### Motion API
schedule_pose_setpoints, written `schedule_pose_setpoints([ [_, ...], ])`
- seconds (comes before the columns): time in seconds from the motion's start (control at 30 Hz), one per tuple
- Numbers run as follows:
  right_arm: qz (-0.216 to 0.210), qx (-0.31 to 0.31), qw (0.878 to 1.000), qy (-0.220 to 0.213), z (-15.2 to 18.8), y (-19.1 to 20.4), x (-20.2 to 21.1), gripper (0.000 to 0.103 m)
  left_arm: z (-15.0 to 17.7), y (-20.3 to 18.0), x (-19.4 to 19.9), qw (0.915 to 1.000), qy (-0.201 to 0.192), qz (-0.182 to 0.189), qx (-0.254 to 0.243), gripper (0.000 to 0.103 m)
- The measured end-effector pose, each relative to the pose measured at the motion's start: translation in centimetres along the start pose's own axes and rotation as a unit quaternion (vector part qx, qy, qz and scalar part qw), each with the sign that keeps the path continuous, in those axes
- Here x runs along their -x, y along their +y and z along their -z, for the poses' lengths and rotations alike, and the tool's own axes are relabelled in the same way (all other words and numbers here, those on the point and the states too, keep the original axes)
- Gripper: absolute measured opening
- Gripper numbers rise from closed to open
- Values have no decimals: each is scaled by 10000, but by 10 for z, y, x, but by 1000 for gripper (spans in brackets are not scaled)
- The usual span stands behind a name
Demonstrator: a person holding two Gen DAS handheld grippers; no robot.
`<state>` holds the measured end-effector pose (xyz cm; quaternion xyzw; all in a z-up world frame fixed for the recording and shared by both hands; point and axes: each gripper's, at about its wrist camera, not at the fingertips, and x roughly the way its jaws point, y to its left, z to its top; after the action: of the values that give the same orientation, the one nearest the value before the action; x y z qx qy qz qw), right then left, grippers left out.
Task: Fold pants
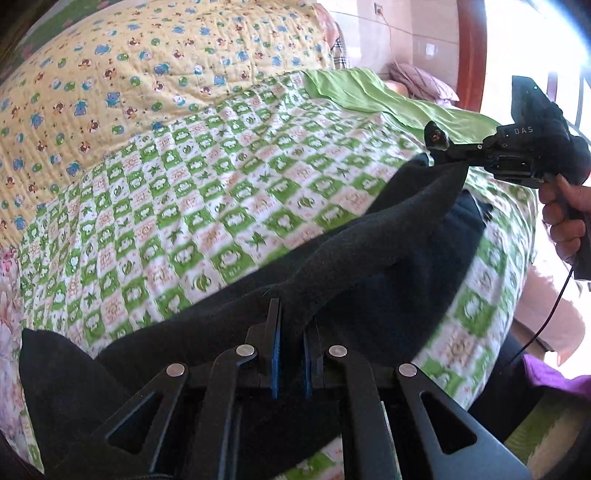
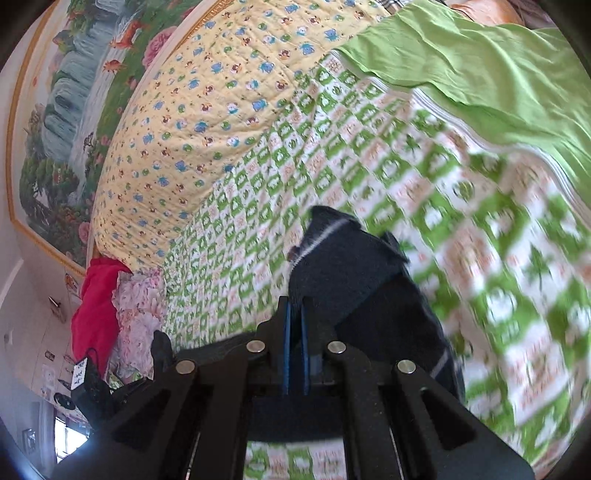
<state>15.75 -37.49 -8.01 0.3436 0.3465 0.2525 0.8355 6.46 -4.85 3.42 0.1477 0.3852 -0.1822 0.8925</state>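
Both tongs clenched on the dark, soft fleece pants (image 1: 369, 240), lifted above the green-and-white checked bedspread (image 1: 207, 206).

My left tongs (image 1: 291, 332) pinch one part of the cloth edge near me; my right tongs (image 1: 448, 153) bite another part of that edge further right, so the fabric hangs between them and drapes onto the bed. To fold well, I judge I should keep the edge taut and level, carry both corners together, and lay them square before letting go.

- Bed (image 1: 229, 206) under a green-checked sheet (image 2: 388, 192)
- Yellow quilt (image 1: 122, 74) at ten o'clock
- Landscape mural (image 2: 62, 122) on the wall
- Bright window (image 1: 535, 33) at two o'clock
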Motion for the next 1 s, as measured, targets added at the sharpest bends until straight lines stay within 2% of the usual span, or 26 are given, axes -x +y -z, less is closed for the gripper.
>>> schedule_pose_setpoints([
  [0.2, 206, 56, 9996, -205, 23, 2, 19, 6, 15, -10, 5, 10000, -6, 13, -76, 8],
  [0.4, 474, -246, 9986, -59, 47, -24, 16, 6, 28, -19, -7, 9997, 150, -9, -180, 8],
  [0.57, 672, -225, 9975, -9, 58, -29, 18, 6, 37, -23, -16, 9994, 243, 36, -255, 11],
  [0.63, 852, -218, 9961, 97, 60, -33, 13, 6, 40, -21, -24, 9991, 358, 101, -193, 18],
  [0.7, 859, -329, 9957, 121, 61, -37, 13, 7, 42, -21, -28, 9990, 408, 78, -163, 20],
  [0.83, 1117, -163, 9936, -50, 58, -31, 24, 15, 46, -18, -22, 9993, 366, 72, -26, 37],
  [1.0, 1422, 189, 9884, -497, 52, -15, 50, 16, 53, -4, -4, 9988, 234, 35, 432, 45],
])
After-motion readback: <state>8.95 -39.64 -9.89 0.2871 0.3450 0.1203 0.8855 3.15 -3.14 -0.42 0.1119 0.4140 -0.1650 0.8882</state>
